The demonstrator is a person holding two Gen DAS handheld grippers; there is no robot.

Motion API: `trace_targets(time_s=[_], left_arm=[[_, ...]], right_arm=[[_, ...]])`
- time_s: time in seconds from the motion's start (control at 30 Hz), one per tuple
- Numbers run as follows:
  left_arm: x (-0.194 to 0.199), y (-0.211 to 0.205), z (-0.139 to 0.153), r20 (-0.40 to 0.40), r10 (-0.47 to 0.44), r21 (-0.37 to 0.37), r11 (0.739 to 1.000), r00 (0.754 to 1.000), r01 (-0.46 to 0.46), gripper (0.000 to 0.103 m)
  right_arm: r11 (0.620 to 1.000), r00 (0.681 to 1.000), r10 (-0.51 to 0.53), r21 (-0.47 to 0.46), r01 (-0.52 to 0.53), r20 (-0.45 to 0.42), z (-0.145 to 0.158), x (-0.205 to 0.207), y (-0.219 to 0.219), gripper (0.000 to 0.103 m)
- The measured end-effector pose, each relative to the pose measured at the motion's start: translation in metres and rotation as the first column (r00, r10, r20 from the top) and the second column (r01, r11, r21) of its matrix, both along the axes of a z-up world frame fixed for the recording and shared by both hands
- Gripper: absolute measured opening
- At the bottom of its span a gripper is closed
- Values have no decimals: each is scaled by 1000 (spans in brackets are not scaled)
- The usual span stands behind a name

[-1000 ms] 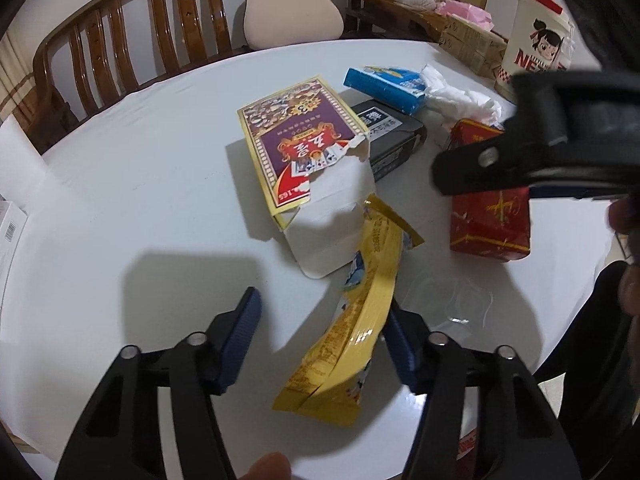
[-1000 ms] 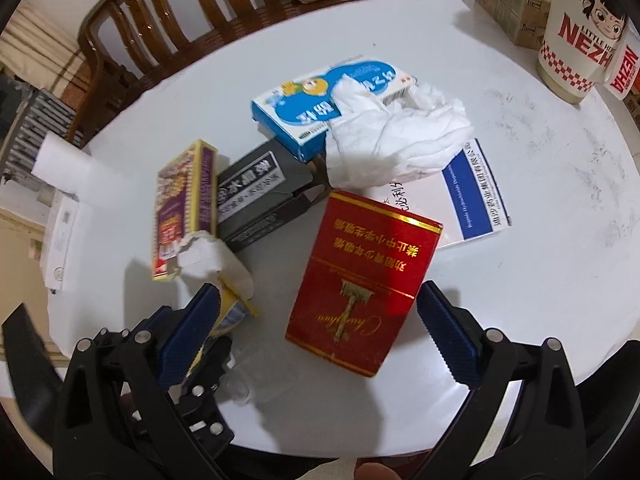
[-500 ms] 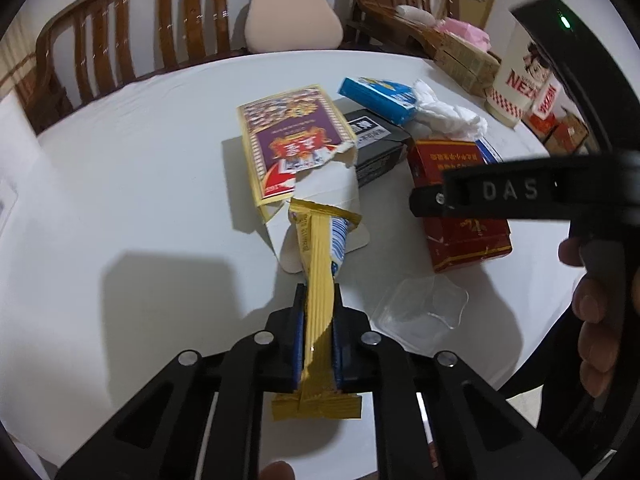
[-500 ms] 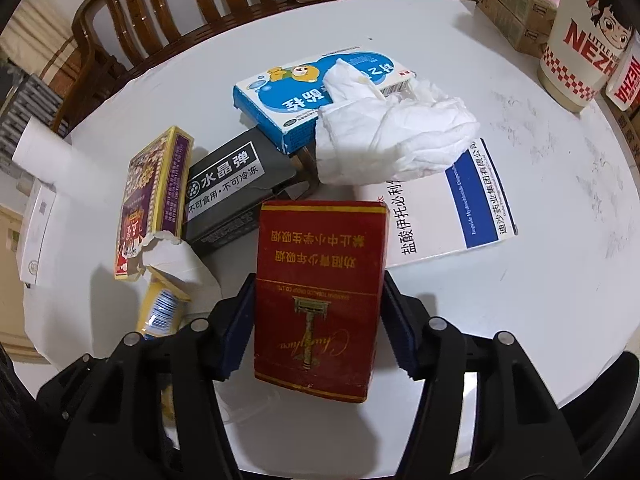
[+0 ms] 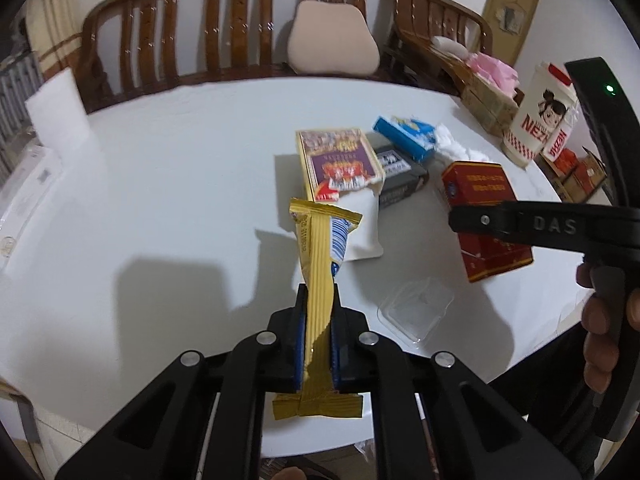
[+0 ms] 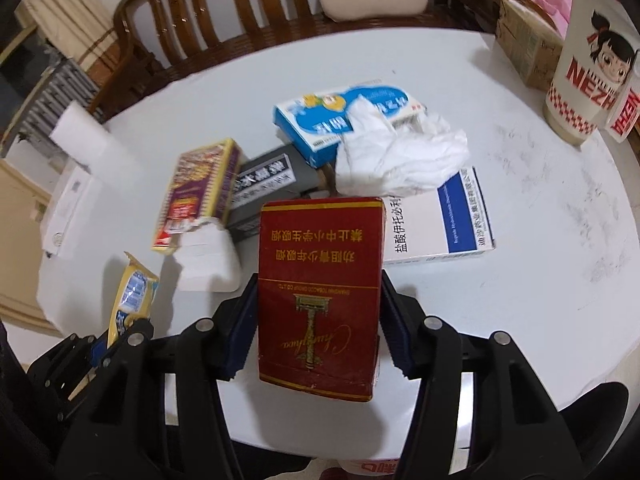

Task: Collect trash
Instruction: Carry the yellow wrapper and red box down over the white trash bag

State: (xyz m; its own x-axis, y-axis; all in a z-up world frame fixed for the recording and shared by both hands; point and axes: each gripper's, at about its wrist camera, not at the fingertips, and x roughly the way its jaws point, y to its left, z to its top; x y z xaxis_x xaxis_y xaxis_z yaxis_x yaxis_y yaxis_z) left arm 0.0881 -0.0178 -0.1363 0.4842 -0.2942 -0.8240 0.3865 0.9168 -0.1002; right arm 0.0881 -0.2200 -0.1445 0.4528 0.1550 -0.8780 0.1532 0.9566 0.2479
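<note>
1. The left gripper (image 5: 316,334) is clamped tight on a yellow wrapper (image 5: 318,280), its blue pads flat against the wrapper's two sides; the wrapper sticks up and forward out of the jaws, clear of the white round table (image 5: 160,208).
2. The right gripper (image 6: 316,330) has just been closing, and its jaws now press on both sides of a red box (image 6: 318,280), which is tilted up off the table.
3. Left on the table are a purple and yellow box (image 6: 198,192) with a torn white end, a grey box (image 6: 264,184) just beside it, a blue and white box (image 6: 316,124), a crumpled white tissue (image 6: 400,156) lying partly over that box, and a white box with a blue stripe (image 6: 448,220).
4. A clear plastic tray (image 5: 416,308) lies near the table's front edge.
5. A tall printed cup (image 6: 588,68) stands at the far right.
6. Wooden chairs (image 5: 200,36) stand behind the table.
</note>
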Motion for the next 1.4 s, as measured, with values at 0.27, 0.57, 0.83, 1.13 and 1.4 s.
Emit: trace_targets(time_s=[0.27,0.57,0.83,1.13,1.4], left_arm=[[-26,-11,44,67,53,6,999,996,-54,10],[-67,-28,85,124,102,-22,995,987,-100,10],[-105,-42,97,131,97,-36,995,987,-93,10],[-154,-60,66,74,91,-32,996,993,-88,10],[-190,-78,18,-3,50,-23,999,999,-50,10]], right_arm=[[998,994,58,27,-61,96,47,-26,-10,54],[992,971,123,14,-129,206,95,-71,-25,54],[986,958,156,25,-167,242,107,-116,-44,54],[977,955,212,-20,-213,208,78,-171,-57,54],[978,964,210,-31,-208,161,32,-211,-64,54]])
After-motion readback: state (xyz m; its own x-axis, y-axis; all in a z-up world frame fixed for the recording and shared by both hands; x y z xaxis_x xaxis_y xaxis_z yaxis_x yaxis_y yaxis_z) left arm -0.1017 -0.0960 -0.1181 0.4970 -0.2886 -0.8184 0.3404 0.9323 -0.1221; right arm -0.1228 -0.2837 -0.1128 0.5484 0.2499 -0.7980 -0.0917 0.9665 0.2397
